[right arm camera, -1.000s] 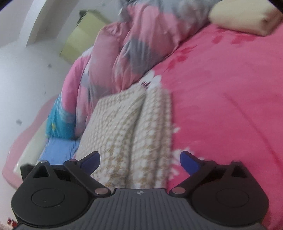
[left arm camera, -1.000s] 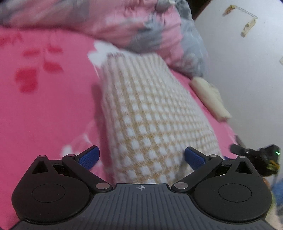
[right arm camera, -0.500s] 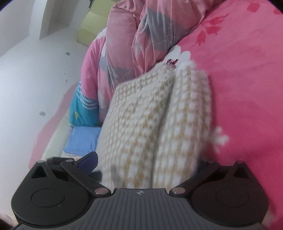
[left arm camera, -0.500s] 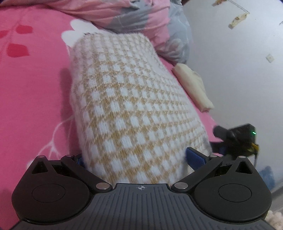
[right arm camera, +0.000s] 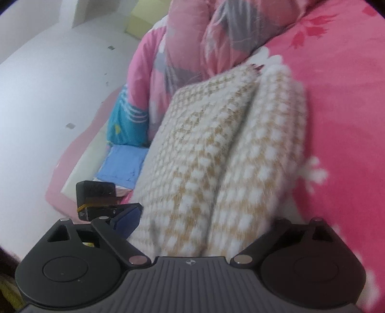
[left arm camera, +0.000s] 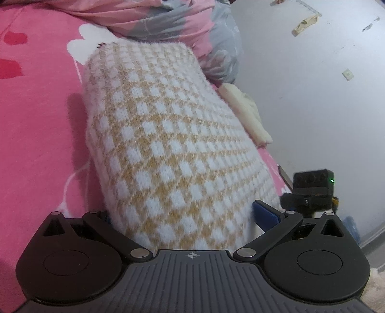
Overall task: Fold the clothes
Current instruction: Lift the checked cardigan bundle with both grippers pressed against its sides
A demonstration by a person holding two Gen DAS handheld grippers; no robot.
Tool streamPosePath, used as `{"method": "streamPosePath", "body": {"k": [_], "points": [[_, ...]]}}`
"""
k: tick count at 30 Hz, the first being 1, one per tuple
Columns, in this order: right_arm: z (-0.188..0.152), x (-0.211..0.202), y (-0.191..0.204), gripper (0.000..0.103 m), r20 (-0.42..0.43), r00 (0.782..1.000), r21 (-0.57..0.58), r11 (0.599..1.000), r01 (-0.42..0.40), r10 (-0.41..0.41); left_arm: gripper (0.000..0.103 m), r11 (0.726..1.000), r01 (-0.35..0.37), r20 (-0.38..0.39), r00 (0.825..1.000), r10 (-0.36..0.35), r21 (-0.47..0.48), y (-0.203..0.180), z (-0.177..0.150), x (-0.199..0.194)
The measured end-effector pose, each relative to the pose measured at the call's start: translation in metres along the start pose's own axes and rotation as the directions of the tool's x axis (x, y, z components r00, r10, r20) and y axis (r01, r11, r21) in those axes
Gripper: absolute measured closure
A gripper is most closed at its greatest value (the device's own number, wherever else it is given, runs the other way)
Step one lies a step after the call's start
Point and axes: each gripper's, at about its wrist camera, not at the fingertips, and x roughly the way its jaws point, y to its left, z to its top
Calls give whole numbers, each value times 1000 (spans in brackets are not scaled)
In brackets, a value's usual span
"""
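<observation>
On the pink bedsheet (left arm camera: 36, 134) lies my folded checked sweater (left arm camera: 173, 149), its near end between the spread jaws of both my left gripper (left arm camera: 182, 216) and right gripper (right arm camera: 204, 221), whose jaws have just been closing slightly, a pink-and-grey duvet (right arm camera: 211, 36) bunched beyond.

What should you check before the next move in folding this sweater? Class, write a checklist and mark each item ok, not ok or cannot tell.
1. Sweater lies folded in a neat bundle on the bed sheet: ok.
2. Left gripper straddles the sweater's near end, jaws wide: ok.
3. Right gripper straddles it too; its jaws have just been closing with the sweater between them: ok.
4. Right gripper's pads pressing on the sweater: cannot tell, one pad is hidden behind the knit.
5. Free space beyond the sweater's far end: not ok, the quilt lies close behind it.
</observation>
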Motion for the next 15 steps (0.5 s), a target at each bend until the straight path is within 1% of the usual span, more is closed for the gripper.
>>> {"method": "streamPosePath", "body": {"k": [2,5,7,10,13,15], "points": [[11,13,-4,10,-19,999,-22,999,-31,31,0,1000,8,-9,1000,-8,-18,2,3,0],[30,34,-9,14,-41,997,-9,998,-61,61,0,998,11,-12,1000,-12,-65,7,10,-2],[37,41,-10,16,-46,997,6,998,-67,67,0,995,6,-8,1000,-6,-104,7,12,-4],[39,40,-5,21,-58,998,30,999,-24,26,0,988,-11,-10,1000,10,-152,3,14,-7],[38,33,8,25,-61,998,17,999,27,-26,0,988,-35,-24,999,32,-152,-4,15,-7],[36,28,14,27,-58,998,8,999,37,-36,0,986,-41,-35,999,36,-161,-7,15,-7]]}}
